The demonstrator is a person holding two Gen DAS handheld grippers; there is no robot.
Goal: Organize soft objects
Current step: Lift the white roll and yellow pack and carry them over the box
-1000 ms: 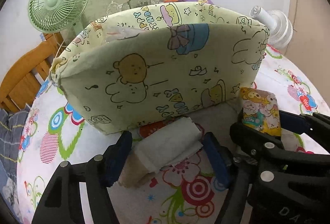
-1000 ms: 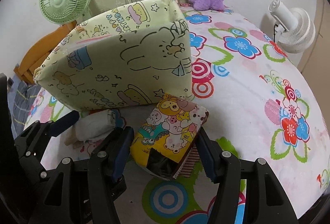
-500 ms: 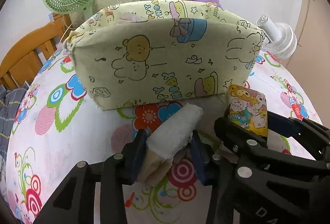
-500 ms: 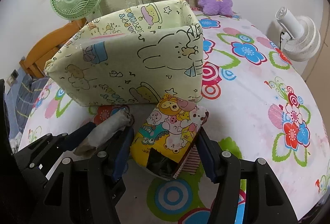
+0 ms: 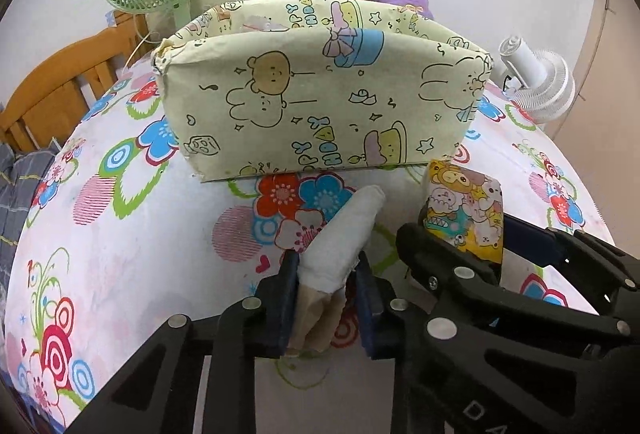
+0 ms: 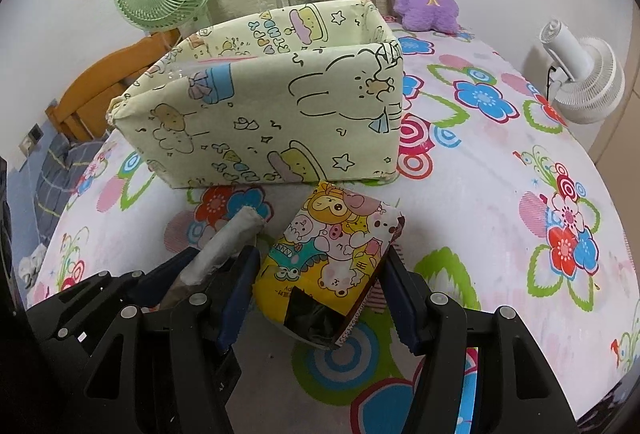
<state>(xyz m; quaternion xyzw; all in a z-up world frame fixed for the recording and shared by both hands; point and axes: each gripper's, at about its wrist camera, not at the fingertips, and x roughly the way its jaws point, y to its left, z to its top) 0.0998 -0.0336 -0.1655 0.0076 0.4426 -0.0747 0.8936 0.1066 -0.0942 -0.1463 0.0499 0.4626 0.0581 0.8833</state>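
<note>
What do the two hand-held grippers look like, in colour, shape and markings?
Both are alike. The left hand-held gripper and the right hand-held gripper have matte black angular frames with cut-out openings and round silver screw heads. Each finger ends in a flat dark blue pad. White letters, partly cut off, are printed on the right gripper's body in the left wrist view. No cables or sleeves show.

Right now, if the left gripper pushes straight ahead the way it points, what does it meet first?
Most likely the flowered tablecloth just short of the cartoon-print fabric box; depth is unclear, so the rolled white cloth it holds could reach the box's front wall.
</note>
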